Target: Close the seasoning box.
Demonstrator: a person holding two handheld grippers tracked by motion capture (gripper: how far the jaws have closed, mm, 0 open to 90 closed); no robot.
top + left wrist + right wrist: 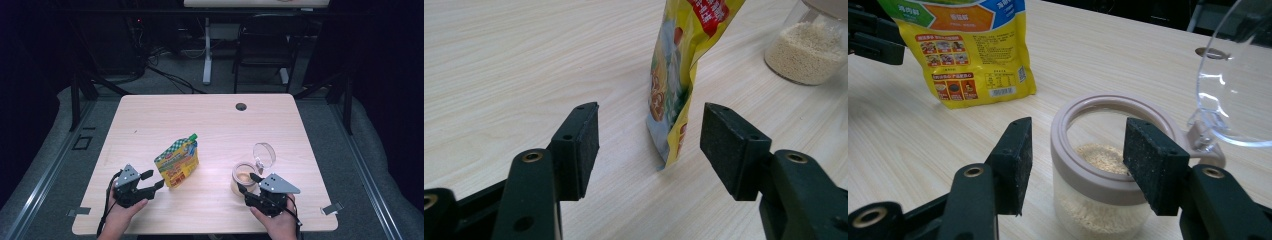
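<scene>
The left tongs [154, 181] are wide open and hold nothing. The yellow pouch [178, 162] stands up on the desk [210, 125], and its thin edge sits just ahead of the gap between the two black pads [580, 145], a little toward the right pad. It looks like the next job is to grab the pouch. To do that well, slide the left tongs forward so the edge goes deep between the pads, then squeeze gently so the pouch does not tip over.

The right tongs [246, 183] are open too, with nothing in them. The jar [1103, 175] of tiny tan grains sits right in front of them, and its pink rim sits near the right pad. Its clear lid [1235, 75] is flipped up at 2 o'clock.

From above, the pouch is at 1 o'clock from the left tongs, and the jar is at 12 o'clock from the right tongs
</scene>
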